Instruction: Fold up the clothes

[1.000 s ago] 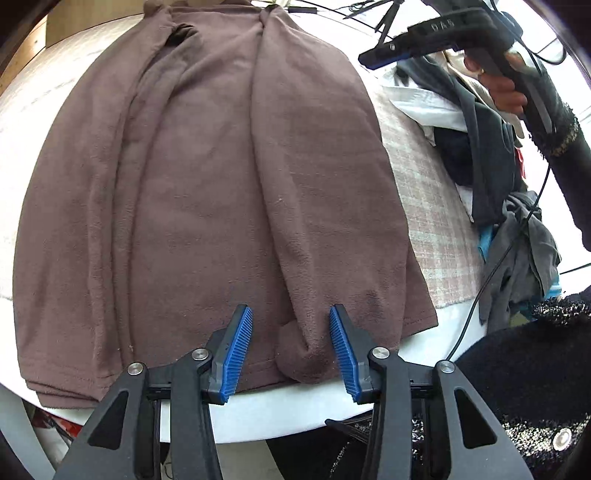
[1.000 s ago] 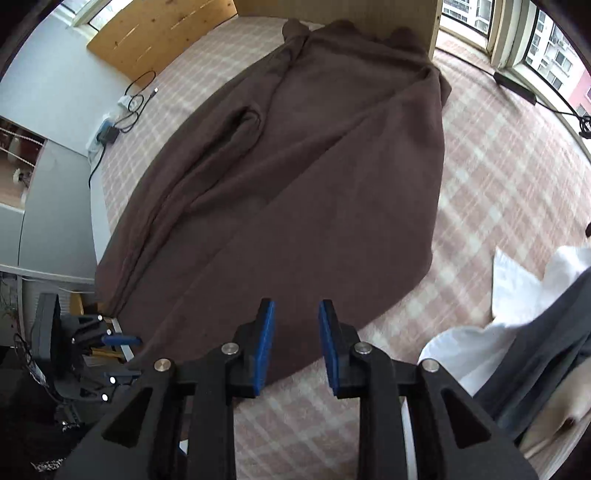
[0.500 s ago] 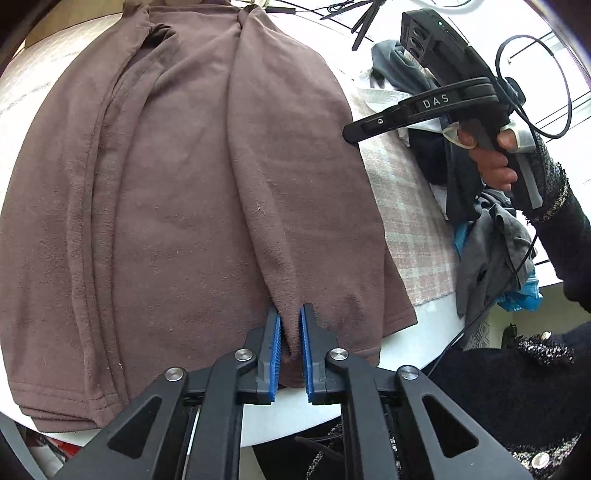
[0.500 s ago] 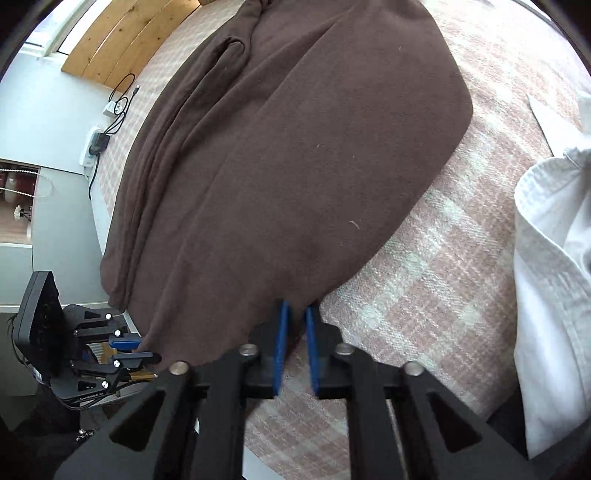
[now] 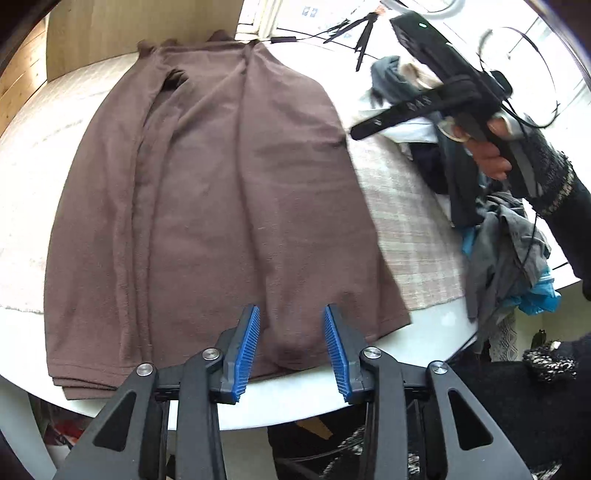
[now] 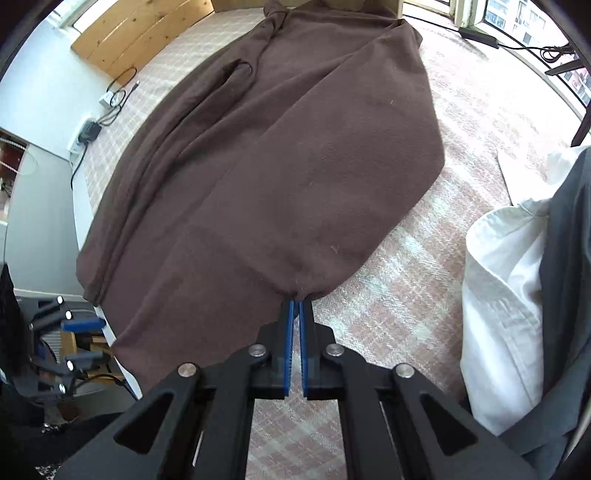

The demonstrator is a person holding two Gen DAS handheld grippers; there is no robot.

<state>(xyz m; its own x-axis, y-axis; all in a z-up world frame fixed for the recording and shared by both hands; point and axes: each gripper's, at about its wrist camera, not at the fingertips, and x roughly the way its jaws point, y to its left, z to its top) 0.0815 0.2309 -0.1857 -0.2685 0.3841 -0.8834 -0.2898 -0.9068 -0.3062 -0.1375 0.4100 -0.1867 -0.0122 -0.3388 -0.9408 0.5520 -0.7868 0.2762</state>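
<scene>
Releasing the brown garment [image 5: 221, 192], your left gripper [image 5: 291, 347] is opening over its hem, while your right gripper [image 6: 296, 306] has pinched the edge, ready to fold.

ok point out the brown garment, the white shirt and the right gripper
brown garment [image 6: 295, 166], right wrist view, middle of the flat cloth
white shirt [image 6: 506, 295], right wrist view, its folded front
right gripper [image 6: 296, 308], right wrist view, fingertips pinching the garment's edge

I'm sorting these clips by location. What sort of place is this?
Probably a room in a home: a brown fleece garment lies spread on a pink plaid cloth over a white table, a pile of mixed clothes waits beside it, and apartment blocks show through the windows.
</scene>
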